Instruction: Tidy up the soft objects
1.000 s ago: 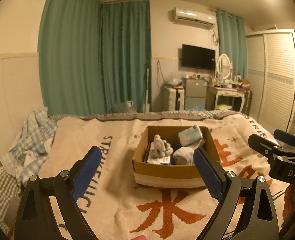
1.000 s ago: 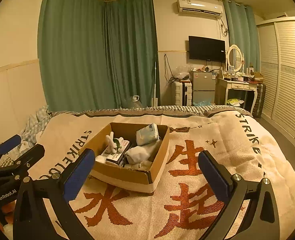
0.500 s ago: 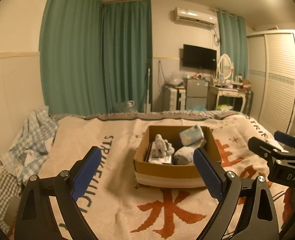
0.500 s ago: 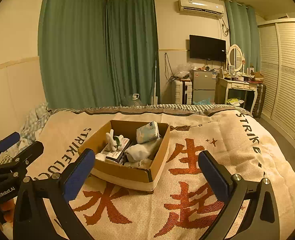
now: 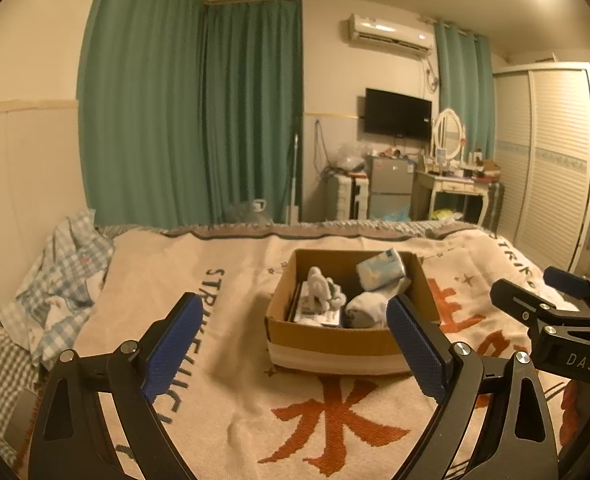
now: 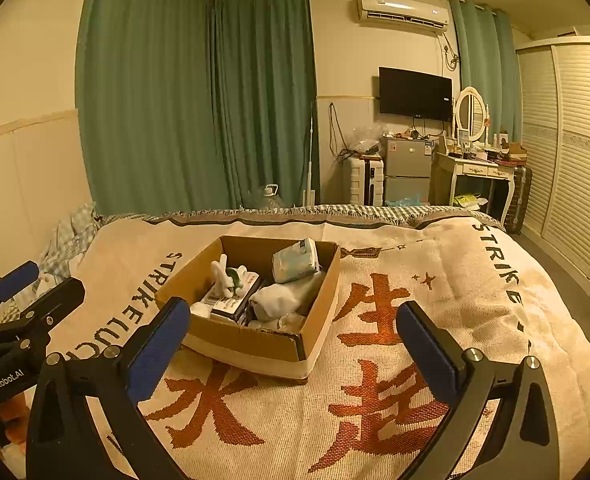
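Left gripper [image 5: 295, 348] spread wide, holding nothing; right gripper [image 6: 293, 350] likewise wide and unloaded, both raised above the bed [image 6: 475, 300]. Cardboard box [image 6: 255, 338] resting on the blanket ahead, containing rolled white socks [image 6: 283, 300], a pale blue packet [image 6: 297, 260] leaning at the far corner, and a small white figure [image 6: 227, 276]. From the left gripper, box straight ahead and slightly right; from the right gripper, ahead and left, one corner nearest. Socks lying toward the box's right side, judged about equally reachable, right marginally favoured.
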A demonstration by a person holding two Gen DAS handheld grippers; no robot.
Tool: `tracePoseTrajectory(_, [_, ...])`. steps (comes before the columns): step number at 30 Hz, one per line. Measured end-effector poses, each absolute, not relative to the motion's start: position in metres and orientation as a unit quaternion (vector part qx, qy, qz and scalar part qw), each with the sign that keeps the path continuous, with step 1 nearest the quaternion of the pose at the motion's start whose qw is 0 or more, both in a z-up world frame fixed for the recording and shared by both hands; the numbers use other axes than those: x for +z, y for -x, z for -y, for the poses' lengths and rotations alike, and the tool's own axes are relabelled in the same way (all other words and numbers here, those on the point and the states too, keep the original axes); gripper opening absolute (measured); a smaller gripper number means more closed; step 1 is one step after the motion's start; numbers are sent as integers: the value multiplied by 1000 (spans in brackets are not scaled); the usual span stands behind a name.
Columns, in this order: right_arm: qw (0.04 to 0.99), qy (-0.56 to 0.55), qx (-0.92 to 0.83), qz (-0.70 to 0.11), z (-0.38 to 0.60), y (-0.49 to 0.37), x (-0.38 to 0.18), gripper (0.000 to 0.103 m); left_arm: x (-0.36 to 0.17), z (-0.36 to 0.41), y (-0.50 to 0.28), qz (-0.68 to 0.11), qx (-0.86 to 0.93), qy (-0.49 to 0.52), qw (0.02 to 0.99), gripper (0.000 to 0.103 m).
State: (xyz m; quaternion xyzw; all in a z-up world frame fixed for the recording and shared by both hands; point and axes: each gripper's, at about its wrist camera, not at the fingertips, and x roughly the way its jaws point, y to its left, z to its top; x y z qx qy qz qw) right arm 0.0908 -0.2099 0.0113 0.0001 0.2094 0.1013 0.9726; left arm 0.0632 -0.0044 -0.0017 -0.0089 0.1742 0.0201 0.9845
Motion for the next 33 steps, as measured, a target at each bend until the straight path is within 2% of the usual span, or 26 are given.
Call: tracePoseTrajectory(33, [972, 1, 99, -214, 209, -90, 6, 103, 2, 4, -61, -178, 26, 19, 984, 95])
